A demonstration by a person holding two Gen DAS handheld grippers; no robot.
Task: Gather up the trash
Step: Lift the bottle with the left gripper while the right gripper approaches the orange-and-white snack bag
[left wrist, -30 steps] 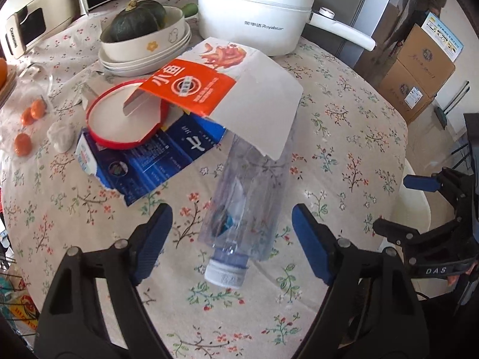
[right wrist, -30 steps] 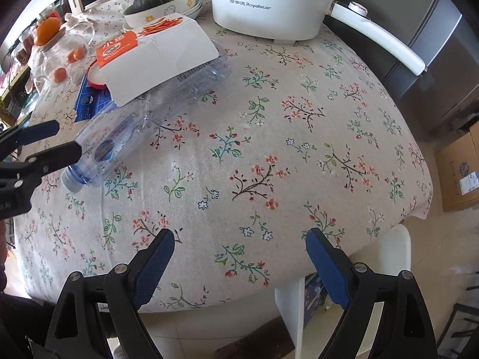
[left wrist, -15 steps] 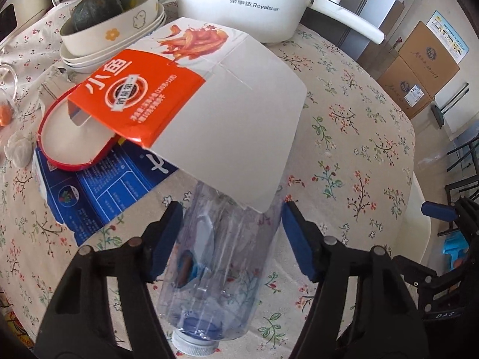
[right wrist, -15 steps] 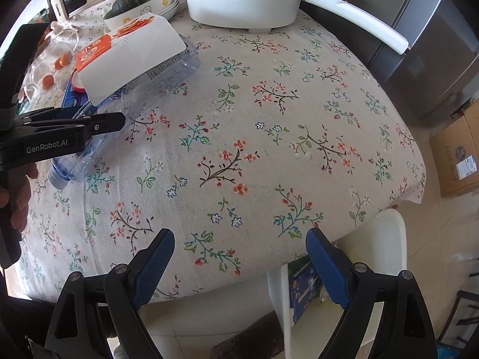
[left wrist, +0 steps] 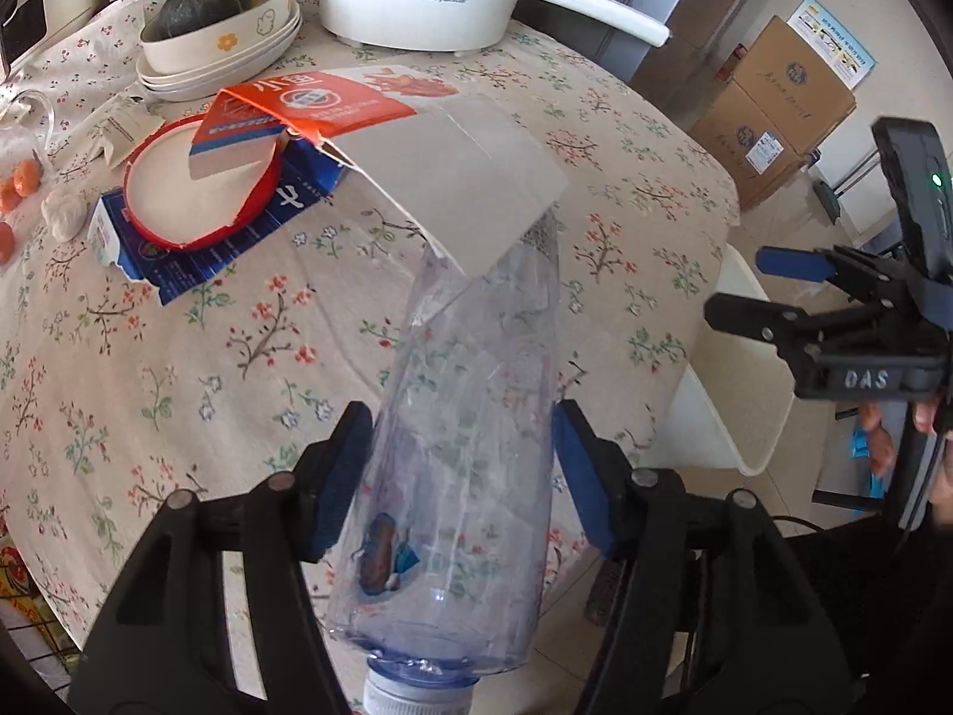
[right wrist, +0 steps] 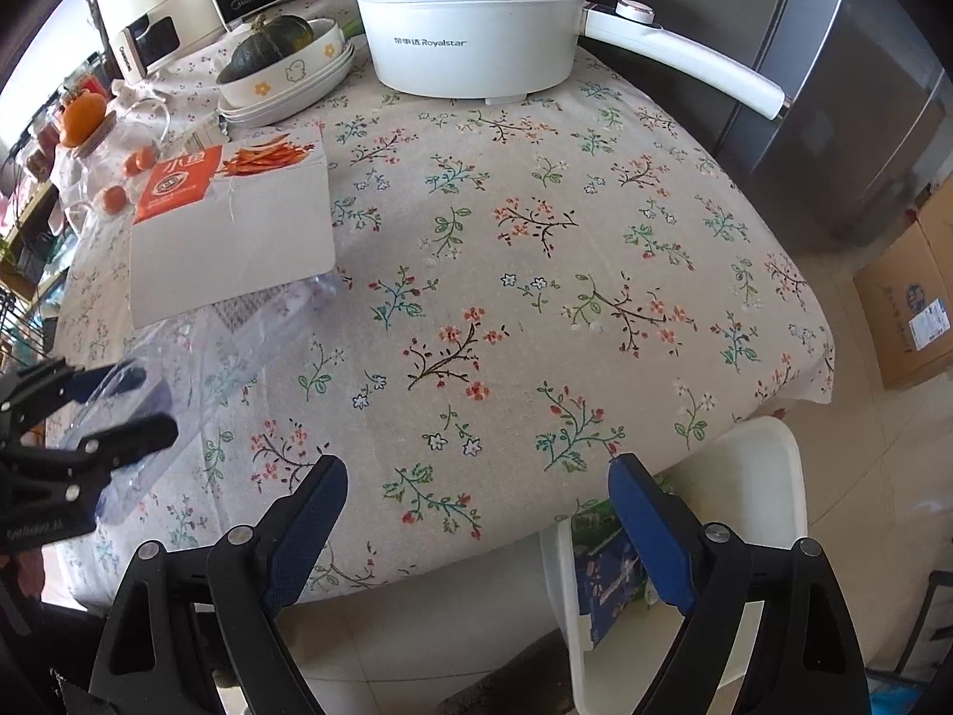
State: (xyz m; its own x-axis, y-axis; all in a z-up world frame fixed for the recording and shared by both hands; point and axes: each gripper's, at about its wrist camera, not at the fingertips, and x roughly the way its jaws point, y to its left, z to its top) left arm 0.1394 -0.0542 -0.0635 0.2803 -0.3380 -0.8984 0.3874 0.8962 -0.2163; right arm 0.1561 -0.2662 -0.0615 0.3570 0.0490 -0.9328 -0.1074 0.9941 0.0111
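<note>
A clear plastic bottle (left wrist: 464, 447) with a blue cap lies on the flowered tablecloth (left wrist: 178, 345), cap toward me. My left gripper (left wrist: 461, 465) is shut on the bottle's body, one pad on each side. An orange-and-white flattened carton (left wrist: 429, 167) rests across the bottle's far end. A red-rimmed lid (left wrist: 196, 190) and a blue flattened box (left wrist: 196, 250) lie under the carton's left part. My right gripper (right wrist: 476, 512) is open and empty past the table's near edge. The bottle (right wrist: 196, 369), the carton (right wrist: 232, 238) and my left gripper (right wrist: 101, 411) also show in the right wrist view.
A white electric pot (right wrist: 470, 18) with a long handle stands at the back. A bowl with a green squash (left wrist: 220, 12) sits left of it. Small oranges (left wrist: 18, 190) lie at far left. A white bin (right wrist: 685, 536) stands beside the table; cardboard boxes (left wrist: 780, 113) are on the floor.
My left gripper has moved forward along the bottle and closed on its body. The carton's end on the bottle has lifted. My right gripper has shifted slightly and stays open.
</note>
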